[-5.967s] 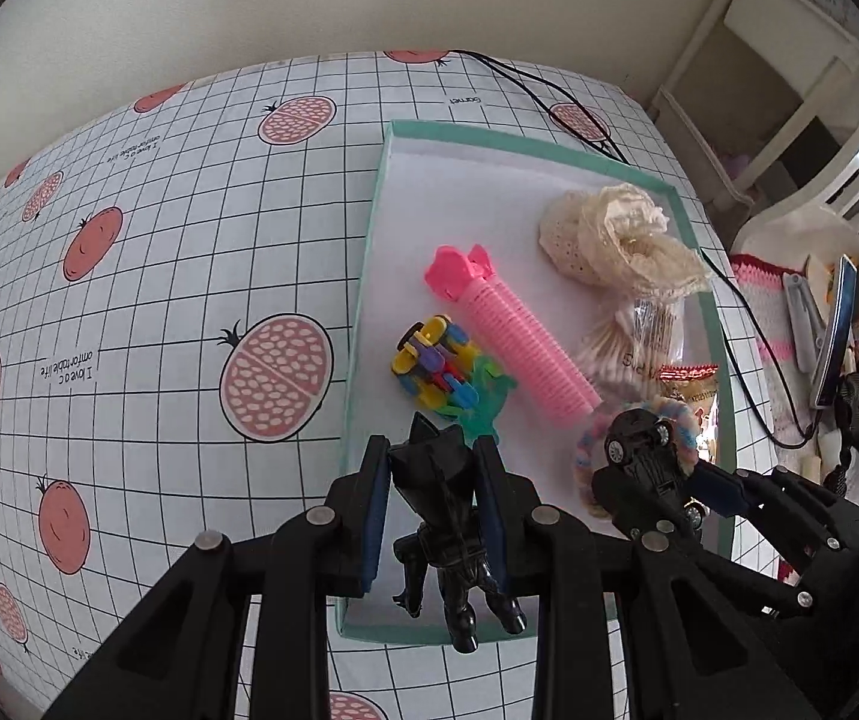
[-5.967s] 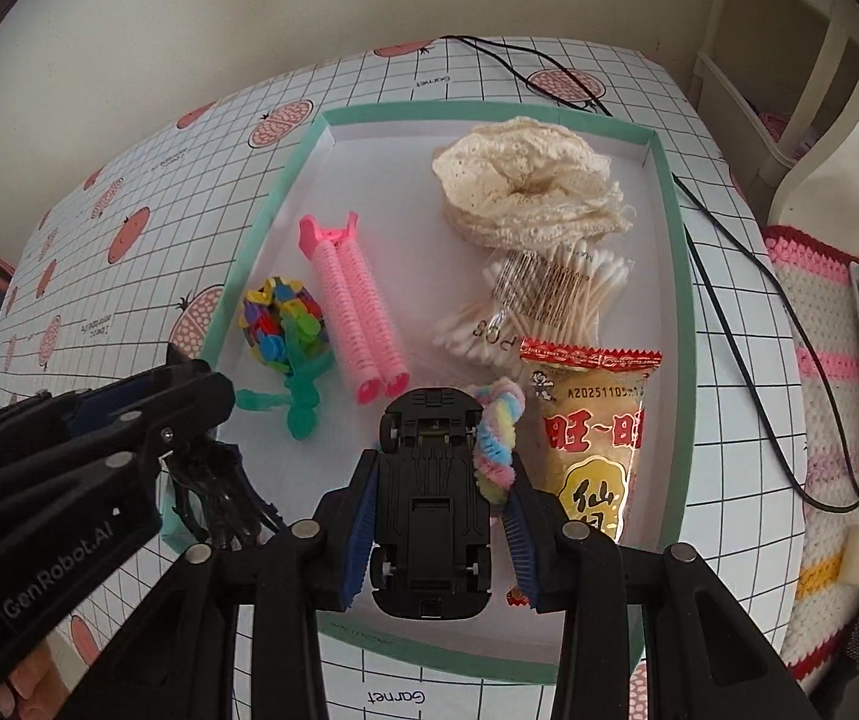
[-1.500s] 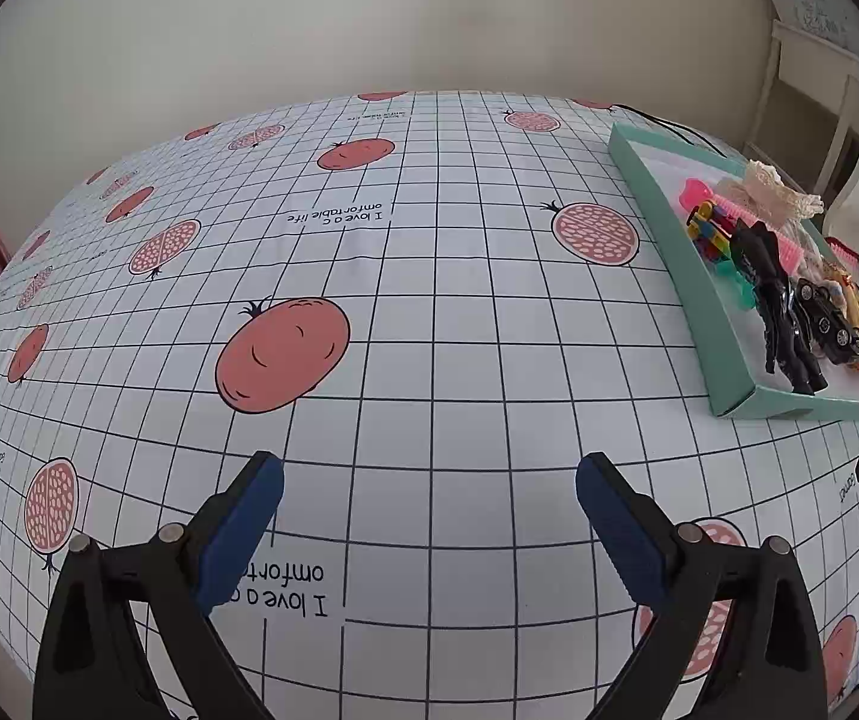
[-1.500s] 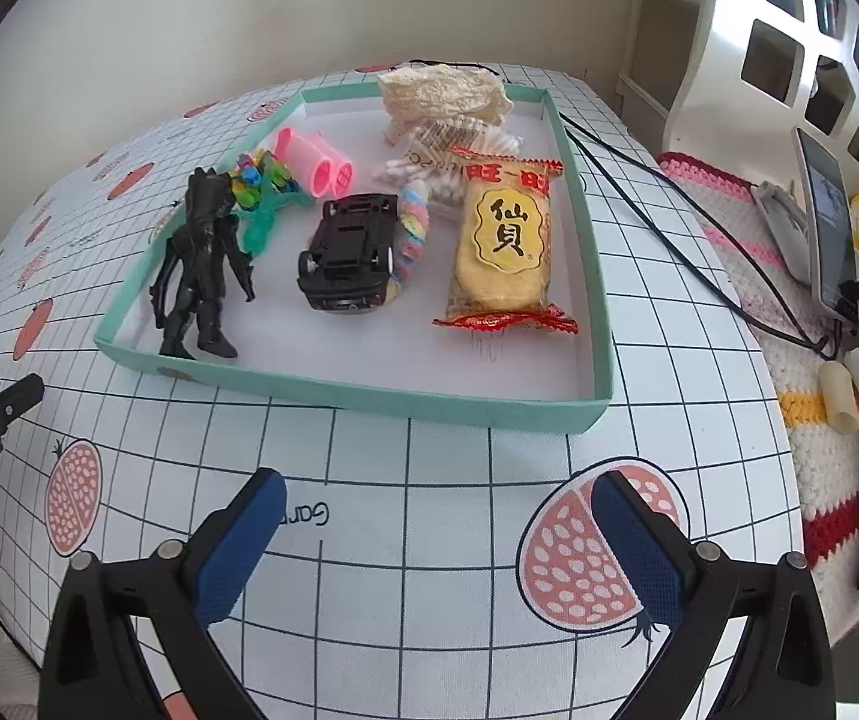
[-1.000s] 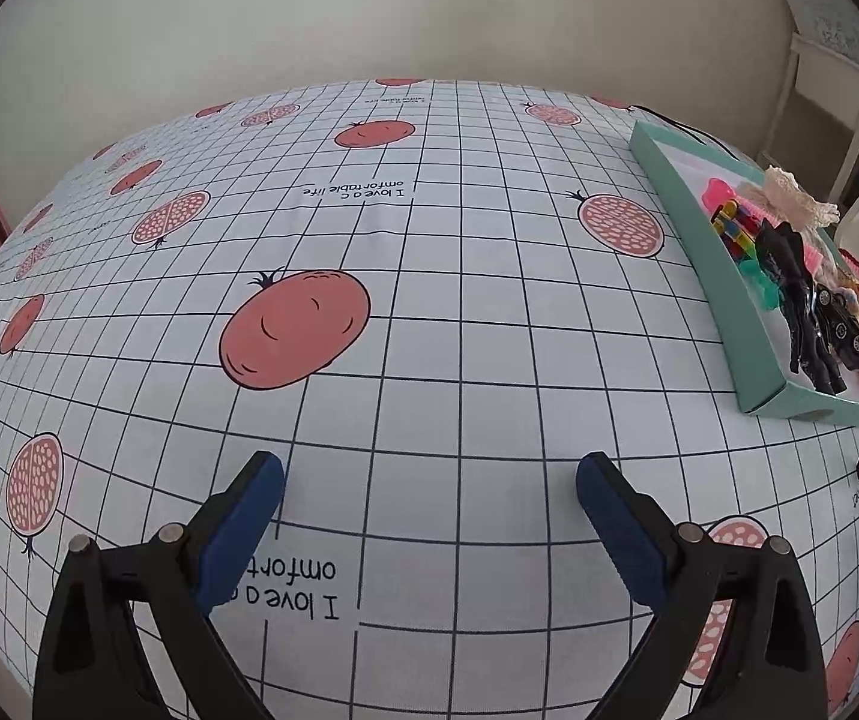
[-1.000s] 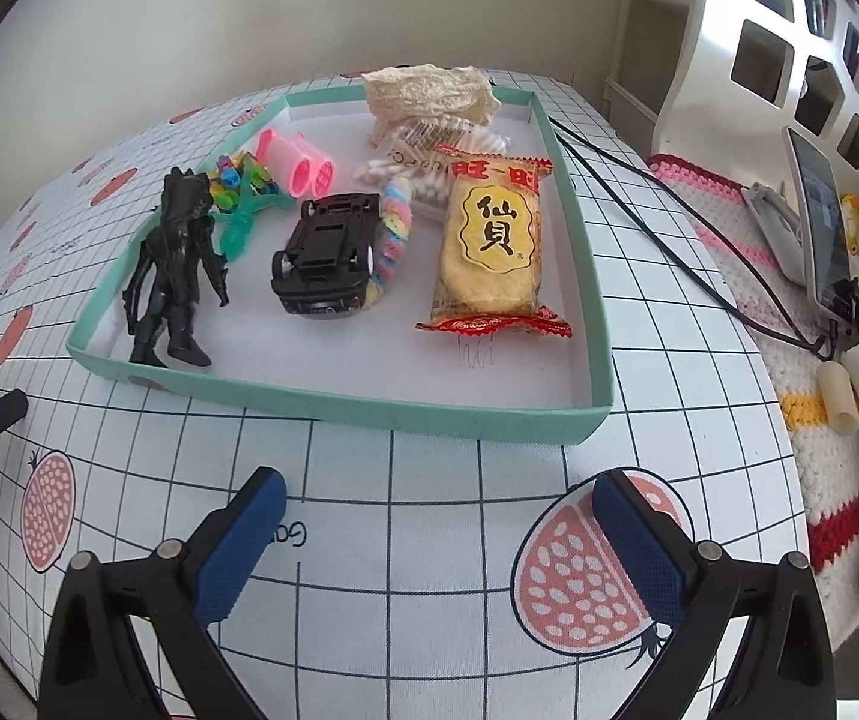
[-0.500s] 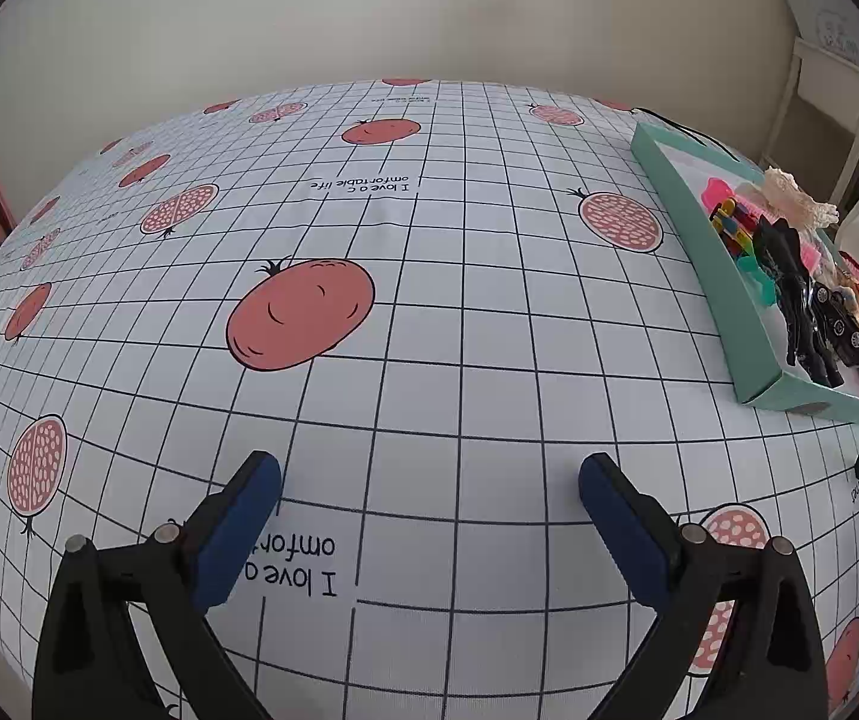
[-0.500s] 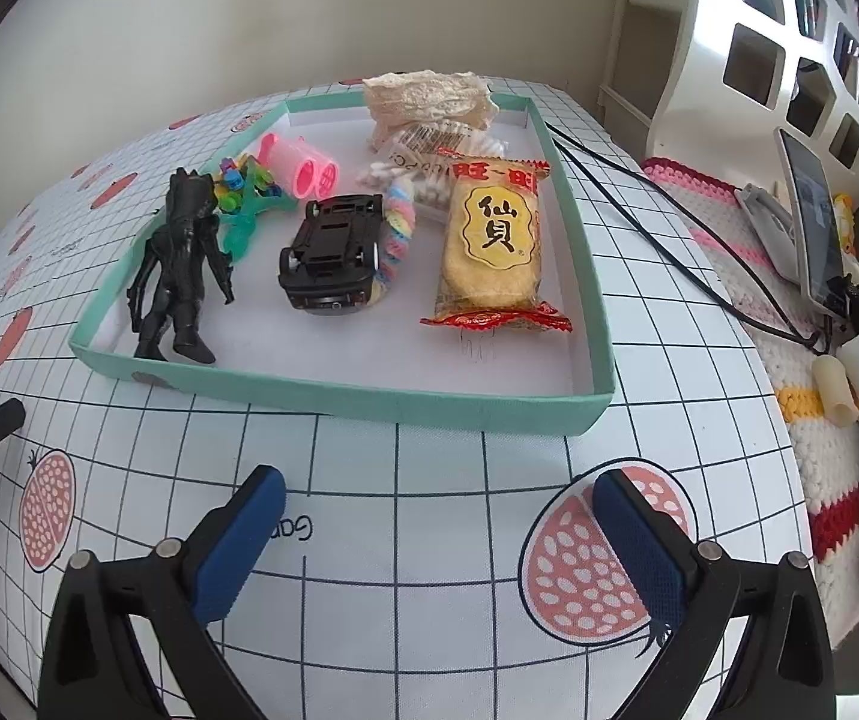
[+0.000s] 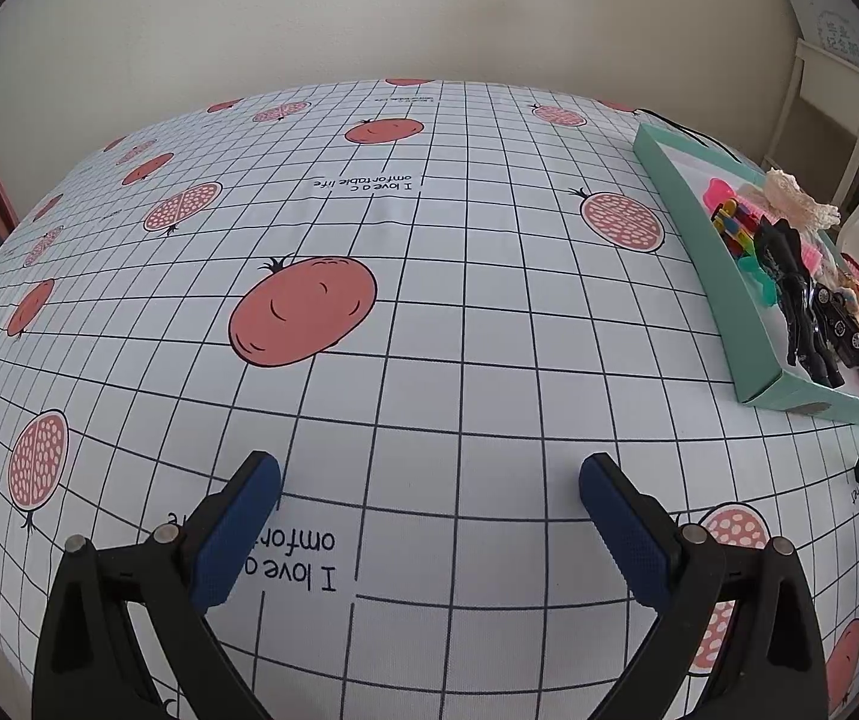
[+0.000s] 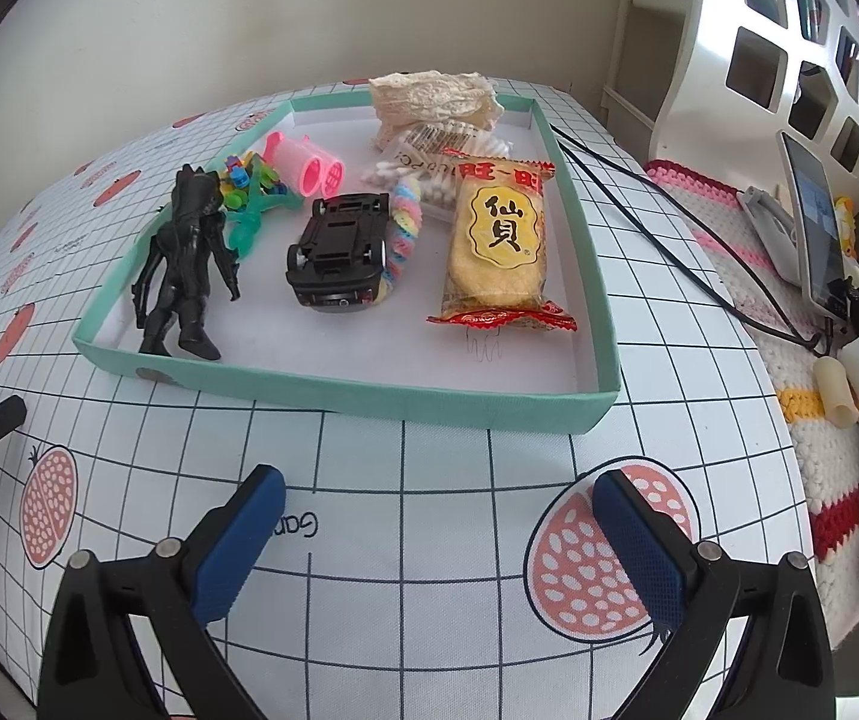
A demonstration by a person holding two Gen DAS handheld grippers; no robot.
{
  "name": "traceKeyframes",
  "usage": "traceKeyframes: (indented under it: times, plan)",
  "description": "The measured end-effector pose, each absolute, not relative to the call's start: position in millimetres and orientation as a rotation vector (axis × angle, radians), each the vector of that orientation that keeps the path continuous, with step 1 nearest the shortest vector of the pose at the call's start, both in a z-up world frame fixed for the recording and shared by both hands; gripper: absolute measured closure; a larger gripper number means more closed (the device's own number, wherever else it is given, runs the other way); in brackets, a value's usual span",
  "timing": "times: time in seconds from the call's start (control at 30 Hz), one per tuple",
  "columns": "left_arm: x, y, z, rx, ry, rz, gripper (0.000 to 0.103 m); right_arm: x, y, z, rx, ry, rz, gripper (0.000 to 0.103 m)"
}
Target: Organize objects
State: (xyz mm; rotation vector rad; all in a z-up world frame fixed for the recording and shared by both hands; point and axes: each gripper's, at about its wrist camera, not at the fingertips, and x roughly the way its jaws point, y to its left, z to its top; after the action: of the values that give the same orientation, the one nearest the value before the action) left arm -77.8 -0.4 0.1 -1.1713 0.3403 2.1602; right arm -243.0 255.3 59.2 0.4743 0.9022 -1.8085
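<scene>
A shallow teal tray [image 10: 369, 402] [image 9: 729, 300] holds a black figure [image 10: 186, 264] [image 9: 795, 294] lying on its back, an upturned black toy car [image 10: 339, 252] [image 9: 843, 324], a pastel scrunchie [image 10: 402, 234], a yellow snack packet [image 10: 498, 249], pink rollers [image 10: 309, 171], a colourful block toy [image 10: 243, 180], cotton swabs [image 10: 435, 162] and cream lace [image 10: 429, 96]. My right gripper [image 10: 438, 525] stands open over the tablecloth in front of the tray. My left gripper [image 9: 429, 519] is open too, over bare cloth far left of the tray. Neither holds anything.
The table wears a white grid cloth with pomegranate prints [image 9: 303, 312]. A black cable [image 10: 669, 252] runs off the right edge. Beyond it lie a crocheted mat [image 10: 789, 360], a phone [image 10: 813, 216] and a white cut-out chair back [image 10: 789, 60]. A wall stands behind.
Six seconds ago each gripper was shut on a toy over the tray, the left on the figure and the right on the car. Both toys now lie in the tray; both grippers are open and withdrawn.
</scene>
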Motion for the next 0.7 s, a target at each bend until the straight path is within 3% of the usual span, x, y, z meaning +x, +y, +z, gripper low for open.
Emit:
traceKeyframes:
  times: [0.7]
  plan:
    - [-58, 17, 1, -1.15, 0.377, 2.112, 0.0, -210, 246, 47, 0.428, 0.954, -1.714, 0.0]
